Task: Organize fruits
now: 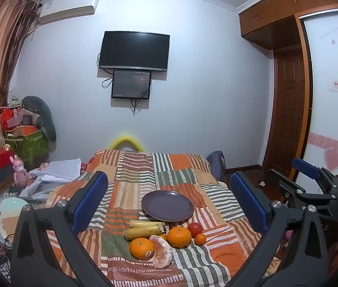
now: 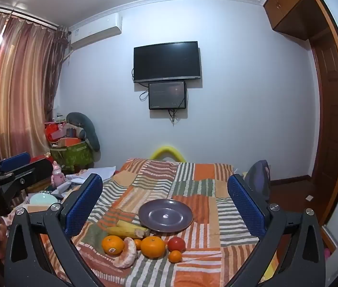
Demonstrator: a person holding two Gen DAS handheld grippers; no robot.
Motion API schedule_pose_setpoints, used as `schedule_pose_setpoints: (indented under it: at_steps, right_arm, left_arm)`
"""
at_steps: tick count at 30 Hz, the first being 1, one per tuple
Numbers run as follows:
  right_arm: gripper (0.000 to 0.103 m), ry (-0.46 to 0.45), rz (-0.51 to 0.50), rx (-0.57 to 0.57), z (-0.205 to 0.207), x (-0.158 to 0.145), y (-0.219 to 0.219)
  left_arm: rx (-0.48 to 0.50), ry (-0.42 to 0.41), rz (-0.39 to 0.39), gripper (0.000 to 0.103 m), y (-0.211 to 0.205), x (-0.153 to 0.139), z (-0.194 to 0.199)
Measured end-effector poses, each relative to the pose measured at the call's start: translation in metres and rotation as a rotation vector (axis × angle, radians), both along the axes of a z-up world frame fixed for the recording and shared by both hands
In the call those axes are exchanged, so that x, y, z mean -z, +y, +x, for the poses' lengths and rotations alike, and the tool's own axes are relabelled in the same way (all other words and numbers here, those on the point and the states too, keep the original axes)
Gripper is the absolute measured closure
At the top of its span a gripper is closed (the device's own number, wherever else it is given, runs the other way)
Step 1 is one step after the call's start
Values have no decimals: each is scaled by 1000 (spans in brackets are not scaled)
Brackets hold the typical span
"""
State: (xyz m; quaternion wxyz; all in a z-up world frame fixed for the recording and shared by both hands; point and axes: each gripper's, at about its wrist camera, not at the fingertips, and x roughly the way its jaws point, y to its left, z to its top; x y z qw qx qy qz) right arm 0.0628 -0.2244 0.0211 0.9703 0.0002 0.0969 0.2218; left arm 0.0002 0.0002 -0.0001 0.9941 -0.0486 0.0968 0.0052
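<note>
Bed point(image 1: 145, 172): covered by a patchwork blanket point(image 2: 193, 184) of orange, green and white striped squares; it carries every task item, all grouped toward its near end.
Television point(image 1: 134, 50): dark screen fixed on the far wall, with a smaller dark screen point(image 1: 131, 85) hanging just under it.
Left gripper point(image 1: 169, 196): claw spread wide, blue pads far apart, nothing between them; it hangs above the near end of the bed, touching no fruit.
Right gripper point(image 2: 165, 201): claw likewise spread wide and holding nothing, beside the left one over the near end of the bed.
Plate point(image 2: 166, 215): purple, round, bare of food; it sits near the middle of the blanket, behind the fruit, its near rim propped up on the corn.
Corn cobs point(image 2: 130, 230): two yellow cobs lying side by side at the plate's near-left rim, one tip under that rim.
Peeled citrus piece point(image 2: 127, 254): pale pink and curved, at the near edge of the group, touching the stickered orange point(image 2: 112, 245) on its left.
Large orange point(image 2: 153, 246): in the middle of the group, just in front of the plate.
Tomato point(image 2: 176, 244): red, just to the right of the large orange.
Small orange point(image 2: 175, 256): right in front of the tomato, closest to the right side of the group.
Smallest orange fruit point(image 2: 138, 243): mostly hidden between the citrus piece and the large orange.
</note>
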Motion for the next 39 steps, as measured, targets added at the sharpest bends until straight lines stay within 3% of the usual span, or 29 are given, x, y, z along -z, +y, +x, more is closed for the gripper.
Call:
schedule_pose_setpoints:
  at_steps: [39]
  right_arm:
    - [0, 21, 9, 0, -1, 1, -1]
  left_arm:
    - [12, 15, 22, 0, -4, 0, 2]
